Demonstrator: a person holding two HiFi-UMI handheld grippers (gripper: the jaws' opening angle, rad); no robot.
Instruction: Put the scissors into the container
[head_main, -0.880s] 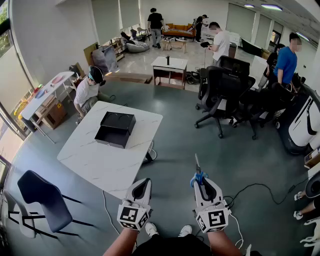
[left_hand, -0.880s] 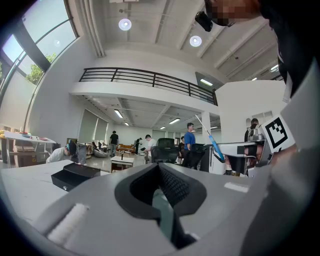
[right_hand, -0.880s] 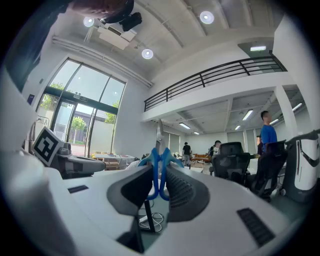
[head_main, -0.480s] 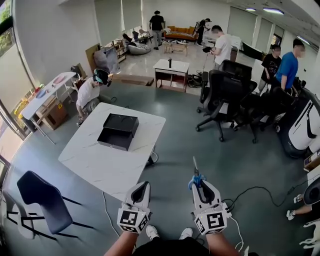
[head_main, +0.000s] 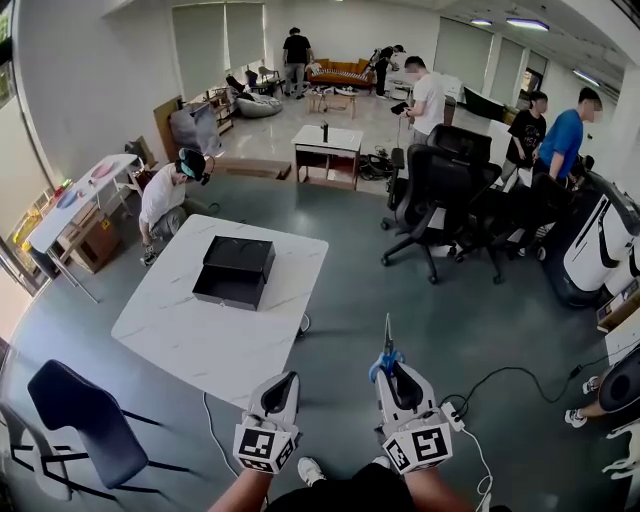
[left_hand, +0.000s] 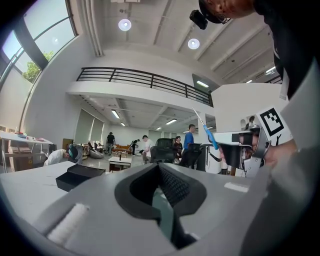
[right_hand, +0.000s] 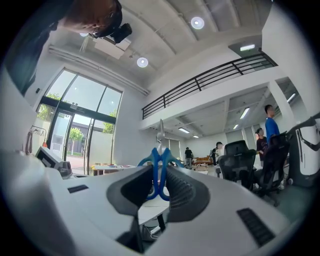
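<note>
The scissors (head_main: 386, 350) have blue handles and their blades point up and away from me. My right gripper (head_main: 395, 368) is shut on the handles, low in the head view, over grey floor. In the right gripper view the handles (right_hand: 160, 172) sit pinched between the pads. My left gripper (head_main: 288, 380) hangs beside it, jaws a little apart with nothing between them (left_hand: 159, 172). The container is an open black box (head_main: 233, 271) with its lid leaning behind it. It sits on the white marble table (head_main: 190, 335), ahead and to the left, well apart from both grippers.
A dark blue chair (head_main: 80, 415) stands at the table's near left. Black office chairs (head_main: 440, 190) cluster ahead on the right. A person (head_main: 165, 195) crouches beyond the table. A black cable (head_main: 500, 375) runs over the floor at right. Several people stand farther back.
Both grippers sit slightly lower and closer together in the head view, and the view has shifted a little over the room. The right gripper keeps its hold on the scissors.
</note>
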